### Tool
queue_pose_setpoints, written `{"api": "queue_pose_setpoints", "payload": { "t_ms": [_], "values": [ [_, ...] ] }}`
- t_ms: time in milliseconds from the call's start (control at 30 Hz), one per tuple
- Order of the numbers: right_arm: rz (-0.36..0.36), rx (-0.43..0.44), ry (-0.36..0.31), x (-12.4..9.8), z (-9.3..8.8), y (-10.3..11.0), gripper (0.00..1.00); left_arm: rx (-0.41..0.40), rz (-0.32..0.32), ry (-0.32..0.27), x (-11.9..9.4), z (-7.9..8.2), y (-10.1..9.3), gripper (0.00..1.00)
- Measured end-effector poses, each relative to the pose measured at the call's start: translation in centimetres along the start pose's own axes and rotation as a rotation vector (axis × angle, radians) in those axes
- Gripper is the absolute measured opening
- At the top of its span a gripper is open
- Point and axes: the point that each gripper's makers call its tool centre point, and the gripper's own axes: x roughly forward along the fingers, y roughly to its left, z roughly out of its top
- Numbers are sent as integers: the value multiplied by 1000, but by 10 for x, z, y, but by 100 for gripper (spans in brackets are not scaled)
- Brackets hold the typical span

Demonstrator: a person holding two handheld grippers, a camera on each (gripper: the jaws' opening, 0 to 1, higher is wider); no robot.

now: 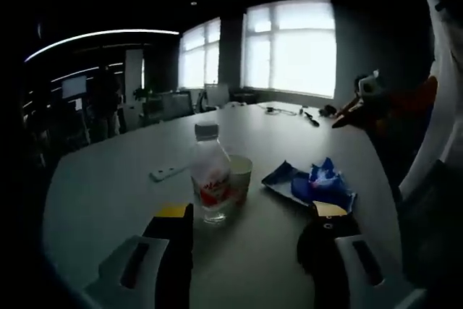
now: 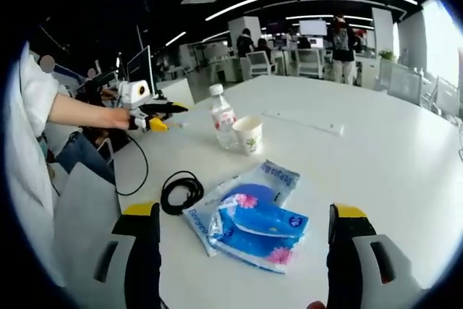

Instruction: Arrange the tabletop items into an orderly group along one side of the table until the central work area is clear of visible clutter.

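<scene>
- Table (image 2: 405,150): one, white, wide; bare toward 2 o'clock in the right gripper view.
- Tissue packs (image 2: 249,215): two counted, blue, overlapping, lying flat at 12 o'clock just ahead of the right gripper (image 2: 242,240); in the left gripper view at 1 o'clock (image 1: 311,184).
- Cable (image 2: 181,192): one black coil, touching the packs' edge at 11 o'clock.
- Bottle (image 1: 210,175): one, upright, capped, red label, dead ahead at 12 o'clock of the left gripper (image 1: 253,233); farther off in the right gripper view (image 2: 223,127).
- Cup (image 1: 241,176): one paper cup, just beside the bottle, possibly touching.
- Flat white bar (image 1: 171,173): one, at 11 o'clock; likely a remote, too small to tell.
- Left gripper: jaws spread wide, released, nothing between.
- Right gripper: jaws spread wide, released, nothing held.
- Step in hand, judged: bottle pickup. Advance with jaws level astride the bottle body, below the cap; avoid nudging the cup; close firmly, since the thin plastic probably flexes.
- Packs: pinch both layers together, clear of the cable.
</scene>
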Motion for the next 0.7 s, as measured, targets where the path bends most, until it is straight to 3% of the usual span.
{"api": "queue_pose_setpoints", "payload": {
  "t_ms": [100,333,533,700],
  "values": [
    [-4,-14,1,-7,-1,2,95,6,-13,22,-6,-3,-11,67],
    [-6,-36,3,-21,-6,3,95,-28,-39,101,-17,-16,-47,87],
    [11,-36,14,-25,-14,-3,95,-35,-45,160,-24,-24,-71,91],
    [40,-47,40,-30,-21,-8,94,-77,4,138,-27,-19,-83,91]
  ]
}}
